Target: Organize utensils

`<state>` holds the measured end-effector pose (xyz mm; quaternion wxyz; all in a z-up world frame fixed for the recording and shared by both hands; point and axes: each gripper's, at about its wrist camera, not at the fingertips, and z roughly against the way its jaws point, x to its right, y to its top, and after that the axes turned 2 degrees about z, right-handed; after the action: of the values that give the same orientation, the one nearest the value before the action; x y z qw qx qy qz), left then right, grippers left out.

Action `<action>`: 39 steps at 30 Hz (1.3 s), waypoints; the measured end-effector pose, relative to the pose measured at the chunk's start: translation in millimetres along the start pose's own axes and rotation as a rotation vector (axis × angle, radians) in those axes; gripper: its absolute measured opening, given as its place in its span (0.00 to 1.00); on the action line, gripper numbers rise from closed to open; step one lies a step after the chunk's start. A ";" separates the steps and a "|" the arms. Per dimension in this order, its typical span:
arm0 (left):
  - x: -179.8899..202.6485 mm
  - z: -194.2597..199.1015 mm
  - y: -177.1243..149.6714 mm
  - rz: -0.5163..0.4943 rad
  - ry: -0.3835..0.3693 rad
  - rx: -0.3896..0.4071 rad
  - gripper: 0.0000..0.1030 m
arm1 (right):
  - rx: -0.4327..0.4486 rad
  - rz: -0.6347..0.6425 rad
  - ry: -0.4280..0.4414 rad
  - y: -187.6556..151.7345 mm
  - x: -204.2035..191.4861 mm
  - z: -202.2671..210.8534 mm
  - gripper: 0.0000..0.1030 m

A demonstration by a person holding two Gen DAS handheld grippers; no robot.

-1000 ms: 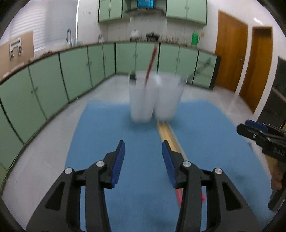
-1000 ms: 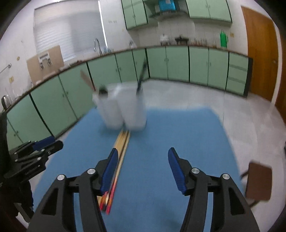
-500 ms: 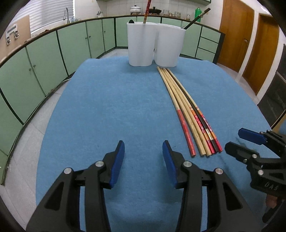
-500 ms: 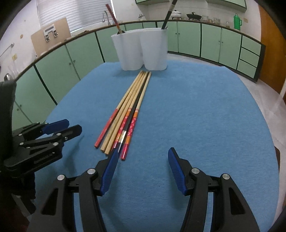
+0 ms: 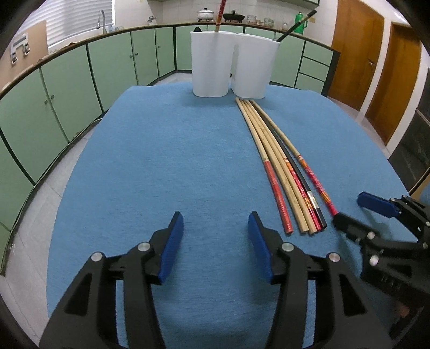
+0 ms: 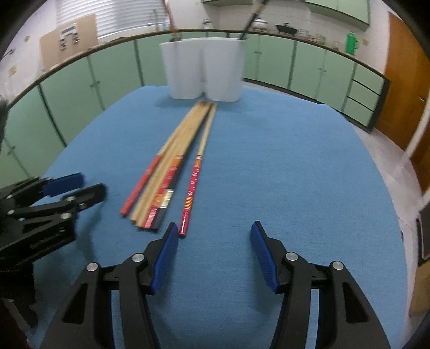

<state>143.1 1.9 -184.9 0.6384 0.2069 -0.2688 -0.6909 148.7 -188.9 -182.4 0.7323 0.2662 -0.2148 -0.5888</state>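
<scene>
Six chopsticks [image 5: 282,171] lie side by side on the blue cloth [image 5: 166,166] covering my worktop, long axes running from the two-part white holder [image 5: 231,67] at the far edge back toward me. In the right wrist view one red-patterned chopstick [image 6: 194,182] sits slightly apart from the bundle, and its near end lies just beside the left fingertip of my right hand-held gripper [image 6: 215,257], a little ahead of it. That decides the next move as I judge it: the right side is nearer, and the sticks lie ahead and to its left, so it needs a small shift that way to straddle the tip.

My left hand-held gripper [image 5: 216,247] hovers over bare cloth, with the bundle off to its right. Its jaws are opening, nothing between them. The right one's jaws are closing slightly, still wide apart and also empty. The holder already has a red-topped stick [image 5: 220,12] in one compartment and a dark one [image 5: 295,26] in the other.

A second ago both cameras sat higher and looked more level, with the holder blurred and the kitchen filling the view. Both have since dropped and tipped toward the cloth, and the stray chopstick has parted from the rest.
</scene>
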 end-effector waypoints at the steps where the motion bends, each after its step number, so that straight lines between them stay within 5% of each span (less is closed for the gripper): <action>1: -0.4 0.3 0.0 0.000 -0.001 0.000 0.48 | 0.002 -0.010 -0.001 -0.7 4.2 0.7 0.53; 6: 4.7 0.4 0.6 -0.005 -0.020 -0.001 0.48 | 0.019 -0.033 0.071 0.4 6.6 4.2 0.52; 12: 14.7 4.4 -1.2 -0.019 -0.059 -0.001 0.49 | 0.001 0.014 0.097 0.7 -3.9 -0.7 0.06; 32: 34.6 -10.0 1.5 -0.057 -0.046 -0.026 0.50 | 0.010 -0.055 0.099 -0.4 22.0 -3.7 0.06; 39: 44.0 -7.4 -0.1 -0.060 -0.048 -0.019 0.13 | 0.010 -0.067 0.116 -1.9 25.4 -3.8 0.06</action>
<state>143.3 -42.6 -188.1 0.6127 0.1923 -0.2712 -0.7170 155.2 -213.5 -186.5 0.7221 0.3104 -0.1659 -0.5955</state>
